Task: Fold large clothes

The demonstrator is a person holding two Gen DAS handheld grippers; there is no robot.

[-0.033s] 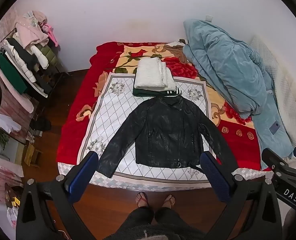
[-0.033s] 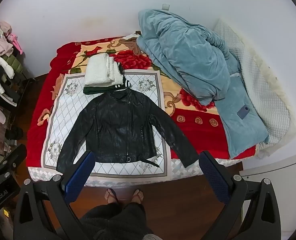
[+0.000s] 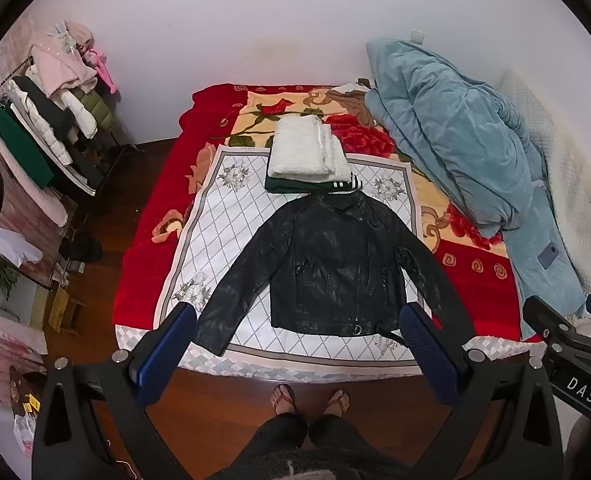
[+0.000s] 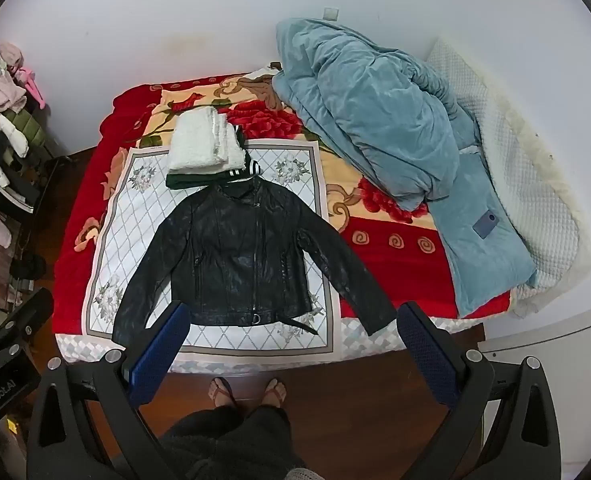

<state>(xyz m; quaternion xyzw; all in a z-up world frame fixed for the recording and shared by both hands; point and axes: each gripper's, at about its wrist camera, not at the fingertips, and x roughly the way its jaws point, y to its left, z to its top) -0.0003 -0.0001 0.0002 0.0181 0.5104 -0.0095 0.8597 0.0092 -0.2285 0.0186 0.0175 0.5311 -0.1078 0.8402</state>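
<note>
Folding should start, I judge, with the sleeves: take each cuff and lay it across the chest before doubling the body, lifting rather than dragging, since the stiff, glossy material may crease or slide on the smooth cloth. Nearest, the person's feet (image 3: 309, 398) stand at the bed's near edge. Both tongs are held high over that edge, pointing down and forward, well apart from any garment. The left tongs (image 3: 295, 354) are wide apart and empty; the right tongs (image 4: 289, 350) likewise gape with nothing between them. Beyond them the jacket (image 3: 335, 264) lies flat and face up on the white cloth (image 3: 215, 216) covering the bed (image 3: 151, 264), sleeves spread out to left and right, hem near, collar far. Touching the collar sits a folded stack (image 3: 307, 156). Farther right, a blue quilt (image 3: 455, 140) is heaped against the wall.
</note>
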